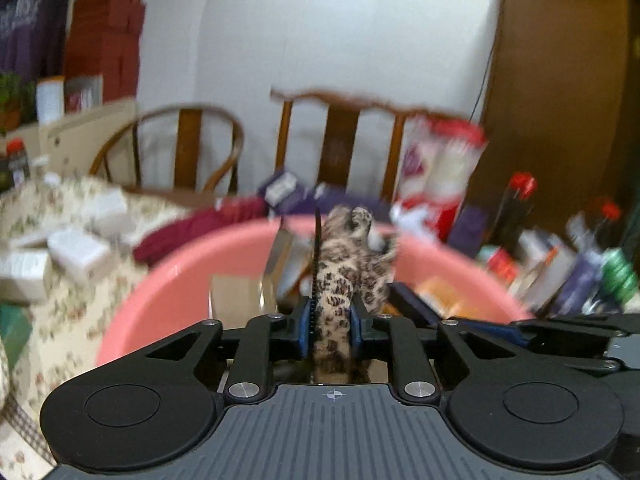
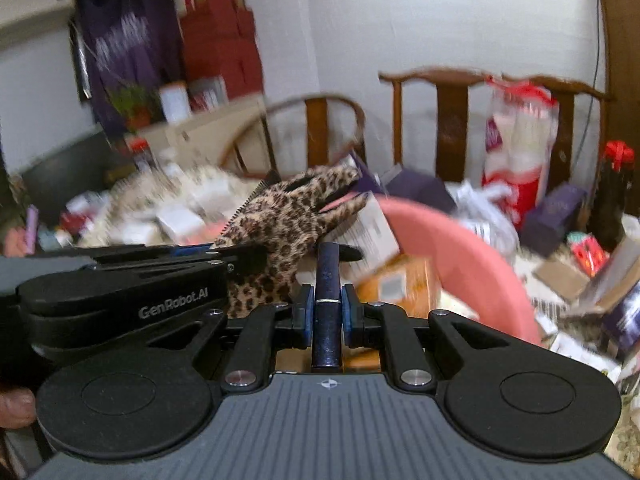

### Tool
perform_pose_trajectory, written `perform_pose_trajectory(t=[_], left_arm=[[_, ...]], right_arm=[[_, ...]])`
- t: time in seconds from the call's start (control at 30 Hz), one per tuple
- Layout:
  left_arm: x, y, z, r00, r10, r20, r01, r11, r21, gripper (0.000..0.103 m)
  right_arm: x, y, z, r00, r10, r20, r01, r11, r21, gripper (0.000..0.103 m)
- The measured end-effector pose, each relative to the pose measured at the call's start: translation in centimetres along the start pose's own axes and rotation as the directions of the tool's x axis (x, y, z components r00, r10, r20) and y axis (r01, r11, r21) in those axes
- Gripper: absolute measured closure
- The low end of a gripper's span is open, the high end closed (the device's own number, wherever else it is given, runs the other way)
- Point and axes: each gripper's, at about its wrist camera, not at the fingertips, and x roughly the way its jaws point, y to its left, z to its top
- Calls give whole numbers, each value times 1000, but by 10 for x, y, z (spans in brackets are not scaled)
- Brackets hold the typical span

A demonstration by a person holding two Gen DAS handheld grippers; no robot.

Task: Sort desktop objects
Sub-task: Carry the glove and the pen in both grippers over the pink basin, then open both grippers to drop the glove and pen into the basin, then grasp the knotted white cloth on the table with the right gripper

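Leopard-print hair clip [image 1: 344,280] lengthwise in left tool [image 1: 331,326], pointing away over pink basin [image 1: 168,280]; right tool [image 2: 327,316] clamps dark tube [image 2: 327,308].

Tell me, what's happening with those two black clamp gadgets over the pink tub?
A person is tidying a cluttered table with a handheld gripper in each hand. The left gripper has a fuzzy leopard-print hair clip between its pads; the right gripper is shut on a slim dark blue tube. Both hang side by side over the round pink plastic basin, which already holds cardboard boxes. Neither item has been dropped in yet, and the pictures are blurred.
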Motion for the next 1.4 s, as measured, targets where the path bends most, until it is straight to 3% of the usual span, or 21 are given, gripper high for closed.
perform_pose_trajectory(t=[0.13,0.33,0.4,0.47,0.57,0.6,0.63,0.8,0.9,1.0,1.1,1.2,1.3,1.4], left_arm=[[20,4,-13,998,41,-51,-40,999,14,54],[29,-5,-15,992,99,-82,-94,994,63,49],[32,-10,-14,986,141,-84,-133,987,91,38],[24,-13,-15,982,181,-52,-175,979,100,18],[-4,-15,-14,988,148,42,-152,983,107,12],[-15,-16,-12,987,143,76,-150,984,99,10],[-25,-16,-11,984,142,107,-151,985,84,6],[-69,-28,-6,967,131,218,-141,990,32,2],[-89,-57,-14,970,39,241,-63,994,90,0],[-103,-102,-31,964,-93,247,44,979,197,0],[-102,-154,-52,948,-240,211,171,939,300,0],[-81,-201,-74,929,-353,114,296,891,345,0],[-44,-239,-93,929,-370,25,339,874,348,0],[5,-256,-104,952,-304,-42,301,901,313,0]], right_arm=[[13,0,-15,1000,-18,-17,18,1000,-15,86],[12,-2,-21,1000,-25,-14,24,1000,-20,86],[9,-3,-22,1000,-28,-4,28,999,-39,87],[3,-7,-22,1000,-7,10,7,999,-47,84],[-24,-18,-20,998,39,52,-38,999,-27,51],[-34,-24,-20,994,65,85,-63,998,-23,34],[-47,-29,-22,989,78,128,-76,997,-21,28],[-105,-60,-28,965,122,231,-124,992,-9,28],[-140,-86,-49,960,57,275,-42,997,-59,28],[-162,-118,-77,959,-51,279,71,996,-61,24],[-165,-155,-106,950,-195,243,212,976,-46,22],[-162,-192,-130,937,-303,173,306,952,8,22],[-154,-220,-145,940,-330,92,325,944,67,22],[-139,-237,-150,943,-332,26,328,941,86,23]])
